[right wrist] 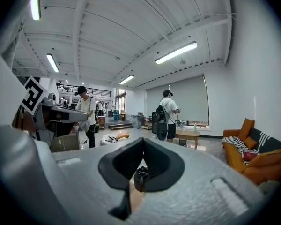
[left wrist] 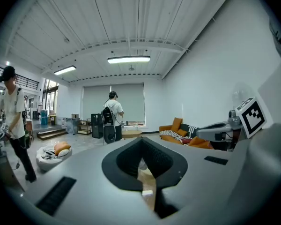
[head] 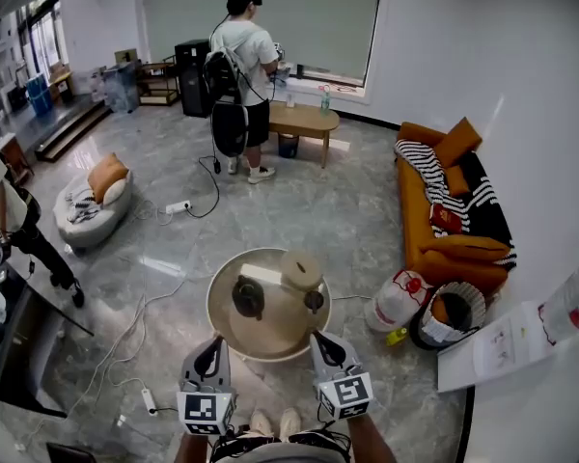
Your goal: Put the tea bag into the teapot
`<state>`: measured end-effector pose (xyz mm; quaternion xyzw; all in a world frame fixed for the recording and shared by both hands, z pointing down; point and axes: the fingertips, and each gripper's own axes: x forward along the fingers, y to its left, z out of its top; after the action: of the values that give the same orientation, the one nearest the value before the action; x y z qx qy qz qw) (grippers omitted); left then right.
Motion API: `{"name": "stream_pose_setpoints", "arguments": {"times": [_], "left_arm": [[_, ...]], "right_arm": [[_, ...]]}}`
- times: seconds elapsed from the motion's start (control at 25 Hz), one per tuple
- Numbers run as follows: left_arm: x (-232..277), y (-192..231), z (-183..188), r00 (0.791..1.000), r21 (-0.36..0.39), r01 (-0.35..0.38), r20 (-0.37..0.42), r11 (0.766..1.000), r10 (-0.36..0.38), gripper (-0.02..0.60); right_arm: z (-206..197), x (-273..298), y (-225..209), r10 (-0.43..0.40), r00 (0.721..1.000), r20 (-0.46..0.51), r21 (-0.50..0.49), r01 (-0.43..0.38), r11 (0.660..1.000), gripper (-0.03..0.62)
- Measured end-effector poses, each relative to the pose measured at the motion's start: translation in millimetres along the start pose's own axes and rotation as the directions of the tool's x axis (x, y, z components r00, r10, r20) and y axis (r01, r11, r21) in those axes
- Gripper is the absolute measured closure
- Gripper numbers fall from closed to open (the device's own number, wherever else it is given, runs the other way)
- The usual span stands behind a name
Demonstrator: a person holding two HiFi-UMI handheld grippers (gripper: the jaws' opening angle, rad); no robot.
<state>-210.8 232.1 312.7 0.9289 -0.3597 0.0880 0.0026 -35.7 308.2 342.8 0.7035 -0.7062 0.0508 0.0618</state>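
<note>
A round beige table (head: pixel 270 340) stands in front of me in the head view. On it sit a dark teapot (head: pixel 248 297), a beige round jar (head: pixel 301 270), a small dark cup (head: pixel 314 300) and a flat white packet (head: pixel 261 274) that may be the tea bag. My left gripper (head: pixel 212 341) hovers at the table's near left edge, jaws shut and empty. My right gripper (head: pixel 321 337) hangs at the near right edge, also shut on nothing. In the right gripper view the small dark cup (right wrist: pixel 140 177) shows through the notch below the closed jaws.
A person with a backpack (head: pixel 243 66) stands by a wooden table (head: pixel 304 119) at the back. An orange sofa (head: pixel 444 210) lines the right wall. A white sack (head: pixel 396 300) and a bucket (head: pixel 454 316) sit right of my table. Cables (head: pixel 125 336) cross the floor at left.
</note>
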Motion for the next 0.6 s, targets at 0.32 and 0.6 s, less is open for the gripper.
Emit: {"name": "stream_pose_setpoints", "arguments": {"times": [0.32,0.6], "left_arm": [[9,24,0,0.999,0.003,0.038,0.008,0.999,-0.038,0.568],[7,49,-7,0.999,-0.014,0.05,0.017,0.999,-0.05,0.568]], "right_arm": [[5,17,18,-0.029,1.0,-0.013,-0.003,0.029,1.0,0.595],[5,32,38,-0.051,0.999,-0.008,-0.006,0.051,0.999,0.595]]}}
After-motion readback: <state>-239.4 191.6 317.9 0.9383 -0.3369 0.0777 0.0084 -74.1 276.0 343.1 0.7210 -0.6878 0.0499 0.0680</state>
